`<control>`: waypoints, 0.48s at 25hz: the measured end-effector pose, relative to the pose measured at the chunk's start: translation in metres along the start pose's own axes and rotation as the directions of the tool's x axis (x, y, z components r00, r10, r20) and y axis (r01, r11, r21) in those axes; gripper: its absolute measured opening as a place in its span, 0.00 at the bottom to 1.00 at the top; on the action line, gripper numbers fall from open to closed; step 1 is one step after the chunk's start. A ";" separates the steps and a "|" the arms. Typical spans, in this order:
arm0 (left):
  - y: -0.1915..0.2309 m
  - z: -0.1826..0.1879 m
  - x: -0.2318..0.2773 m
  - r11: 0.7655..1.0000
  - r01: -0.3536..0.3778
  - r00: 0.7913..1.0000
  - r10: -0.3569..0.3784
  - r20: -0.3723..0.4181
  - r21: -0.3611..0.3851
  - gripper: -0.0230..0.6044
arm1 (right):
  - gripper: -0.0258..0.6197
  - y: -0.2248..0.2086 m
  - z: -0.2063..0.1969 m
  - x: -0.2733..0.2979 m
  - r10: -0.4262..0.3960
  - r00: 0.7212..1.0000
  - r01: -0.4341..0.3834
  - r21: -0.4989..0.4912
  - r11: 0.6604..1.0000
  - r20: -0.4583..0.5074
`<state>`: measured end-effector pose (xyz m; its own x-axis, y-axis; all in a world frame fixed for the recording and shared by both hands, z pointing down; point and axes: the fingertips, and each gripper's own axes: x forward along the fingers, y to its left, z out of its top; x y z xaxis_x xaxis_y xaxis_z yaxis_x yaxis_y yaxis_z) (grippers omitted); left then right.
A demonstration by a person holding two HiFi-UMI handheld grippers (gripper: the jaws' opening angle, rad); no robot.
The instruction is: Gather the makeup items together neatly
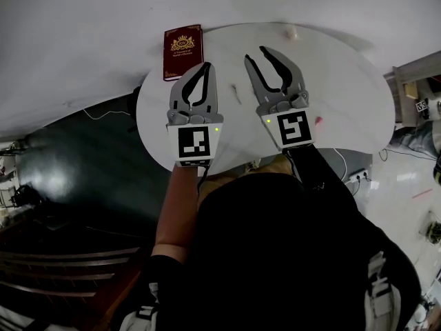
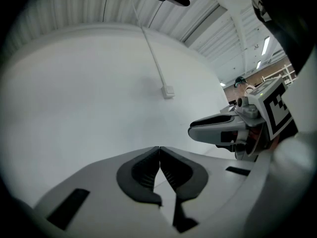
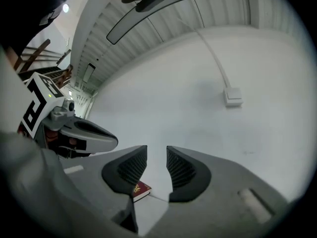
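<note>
Head view: makeup bits lie far apart on the round table (image 1: 344, 74)

The left gripper (image 1: 205, 66) is pinched closed with nothing in it. The right gripper (image 1: 255, 54) has its jaws apart and holds nothing too. A small pink thing (image 1: 318, 121) lies near the right edge, a pale one (image 1: 294, 34) at the far edge, a thin stick (image 1: 235, 92) in the middle. Best to go down slowly to one bit, grab it gently, and set it beside another

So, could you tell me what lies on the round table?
A red book, a beige item, a thin pale item and a pink item. The left gripper and right gripper hide parts of it.
</note>
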<state>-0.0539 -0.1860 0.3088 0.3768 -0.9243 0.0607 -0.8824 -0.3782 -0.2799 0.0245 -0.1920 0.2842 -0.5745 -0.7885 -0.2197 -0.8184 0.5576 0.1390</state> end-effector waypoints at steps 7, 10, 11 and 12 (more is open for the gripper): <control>-0.031 0.004 0.011 0.989 0.145 0.989 -0.145 0.013 0.016 0.05 | 0.22 -0.022 -0.006 -0.030 -0.127 0.991 0.126 -0.018 0.992 -0.045; -0.055 0.010 0.021 0.971 0.237 0.970 -0.236 0.050 -0.007 0.05 | 0.22 -0.038 -0.014 -0.054 -0.212 0.971 0.213 -0.008 0.977 -0.114; -0.065 0.015 0.023 0.962 0.273 0.959 -0.271 0.078 -0.012 0.05 | 0.22 -0.044 -0.018 -0.064 -0.246 0.958 0.248 -0.004 0.969 -0.151; -0.075 0.020 0.026 0.951 0.309 0.945 -0.305 0.116 -0.015 0.05 | 0.22 -0.051 -0.020 -0.075 -0.280 0.943 0.284 -0.006 0.959 -0.180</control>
<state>0.0276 -0.1806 0.3117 0.6583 -0.7521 0.0320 -0.7269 -0.6461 -0.2326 0.1085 -0.1666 0.3132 -0.3149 -0.9464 -0.0720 -0.9478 0.3095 0.0765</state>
